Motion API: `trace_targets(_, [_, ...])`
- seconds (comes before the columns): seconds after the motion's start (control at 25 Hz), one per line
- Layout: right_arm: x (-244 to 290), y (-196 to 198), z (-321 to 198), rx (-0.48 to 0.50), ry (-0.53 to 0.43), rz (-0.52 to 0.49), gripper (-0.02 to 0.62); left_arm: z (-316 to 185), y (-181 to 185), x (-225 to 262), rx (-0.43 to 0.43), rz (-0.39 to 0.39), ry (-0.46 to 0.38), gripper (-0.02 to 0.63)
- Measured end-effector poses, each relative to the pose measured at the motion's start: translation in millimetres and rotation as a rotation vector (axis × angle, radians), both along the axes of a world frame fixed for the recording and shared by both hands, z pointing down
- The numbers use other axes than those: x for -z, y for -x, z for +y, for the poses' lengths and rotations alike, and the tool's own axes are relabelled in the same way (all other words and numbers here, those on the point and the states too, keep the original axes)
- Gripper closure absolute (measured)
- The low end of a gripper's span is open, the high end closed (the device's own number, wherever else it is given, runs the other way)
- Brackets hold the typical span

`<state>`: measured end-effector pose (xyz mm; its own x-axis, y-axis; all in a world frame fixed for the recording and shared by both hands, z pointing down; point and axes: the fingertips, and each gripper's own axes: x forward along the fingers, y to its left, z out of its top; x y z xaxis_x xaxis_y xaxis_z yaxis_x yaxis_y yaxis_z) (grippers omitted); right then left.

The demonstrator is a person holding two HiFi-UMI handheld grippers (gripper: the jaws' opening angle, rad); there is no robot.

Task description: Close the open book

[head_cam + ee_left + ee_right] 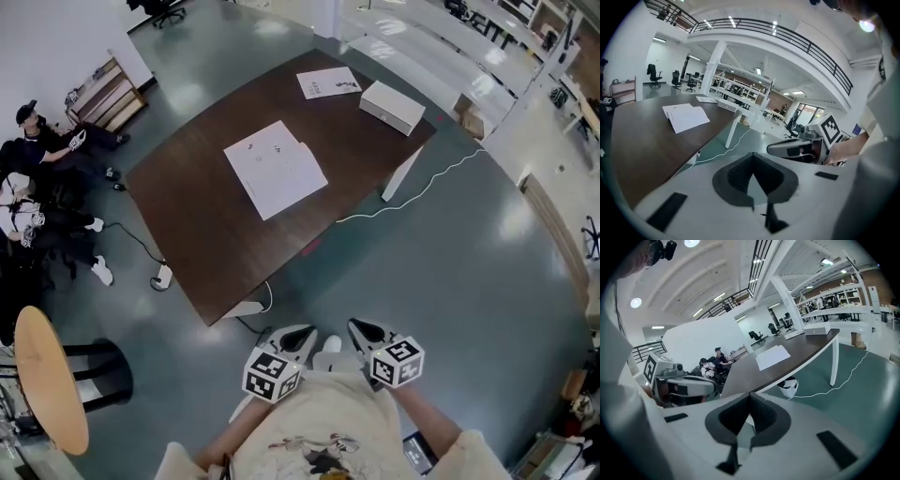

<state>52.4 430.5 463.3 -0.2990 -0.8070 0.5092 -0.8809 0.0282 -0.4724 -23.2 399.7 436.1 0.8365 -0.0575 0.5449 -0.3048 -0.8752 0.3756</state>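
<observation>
Left tool [302,334], right tool [361,330] closed — clear of table [216,253] edge.

One dark table [206,234]; on it one open book [275,169], one printed sheet [328,83] far off and one white box [392,106] far right; two grippers, left gripper [300,334] and right gripper [364,330], near; two seated people [42,136] left; one white cable [361,217]

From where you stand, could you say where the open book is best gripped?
Probably the near outer edge: the open book lies flat on the table, so only a thin page edge offers hold. Come in low from the table's near side, almost level.
</observation>
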Motion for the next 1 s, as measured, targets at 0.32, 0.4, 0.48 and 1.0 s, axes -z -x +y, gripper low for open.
trace_targets(0.32, [2.6,64.0,-10.7,0.01,0.005,0.012,0.589,-20.1,73.3,0.1,0.072,-0.008,0.028,0.6])
trace_targets(0.4, [2.8,73.8,-11.2,0.003,0.009,0.016,0.589,-22.4,86.3,-1.2,0.076,-0.007,0.04,0.6])
trace_targets(0.48, [2.1,83.9,-10.9,-0.012,0.015,0.006,0.589,-24.1,98.9,-0.7,0.071,-0.004,0.047,0.6])
trace_targets(1.0, [-3.8,124.7,-37.5,-0.183,0.026,0.0,0.589,-82.7,156.6,-11.2,0.009,0.016,0.067,0.6])
